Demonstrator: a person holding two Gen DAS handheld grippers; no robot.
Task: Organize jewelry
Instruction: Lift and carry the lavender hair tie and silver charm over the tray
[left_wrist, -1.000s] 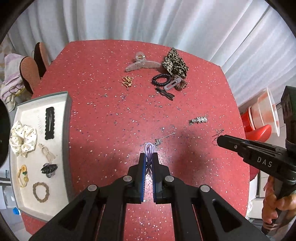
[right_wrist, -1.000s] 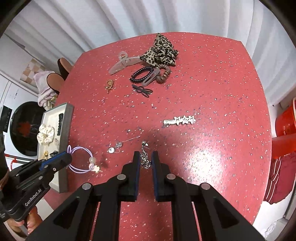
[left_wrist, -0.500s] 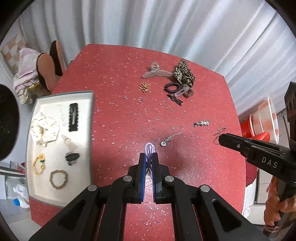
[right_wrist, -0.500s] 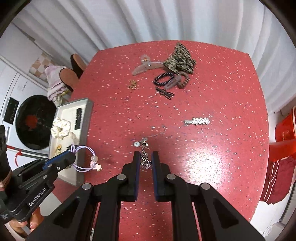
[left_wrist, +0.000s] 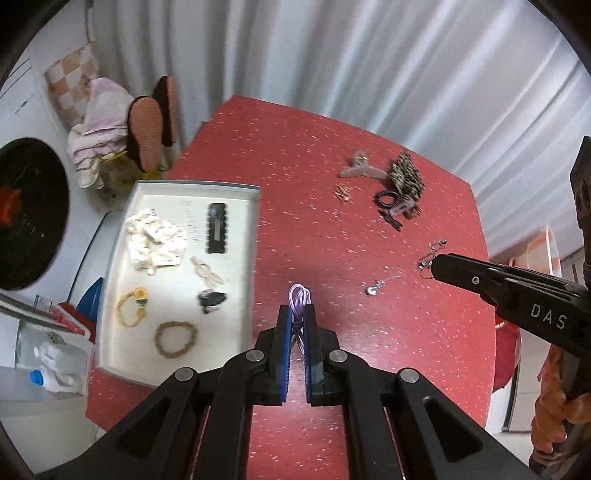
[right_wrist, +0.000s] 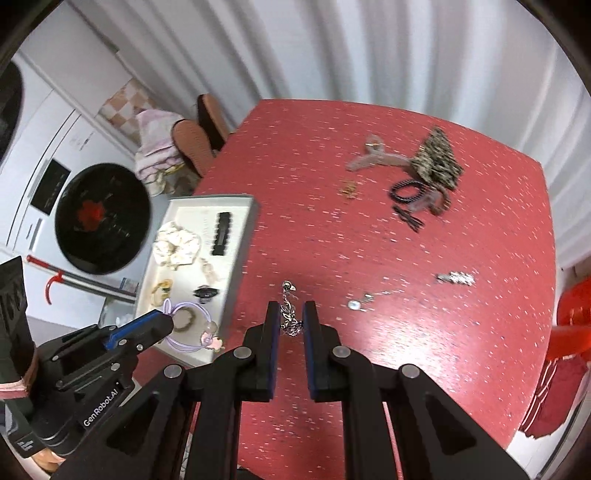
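The left gripper (left_wrist: 299, 314) is clamped on a purple hair tie (right_wrist: 188, 325), hanging over the near corner of the tray (right_wrist: 236, 251) at about eight o'clock on the red table (right_wrist: 369, 240). The right gripper (right_wrist: 291, 314) is pinched on a silver chain (right_wrist: 288, 314) dangling above mid-table. My worry is the chain: it's thin and swinging, so a quick move could slip it loose, or the tie's charm could catch the tray rim on release.

Both fisheye views are evenly and brightly lit, with motion blur smearing the red table (left_wrist: 369, 295) speckles, a soft glare patch at lower right in the right wrist view, and curved, dark-vignetted frame edges.
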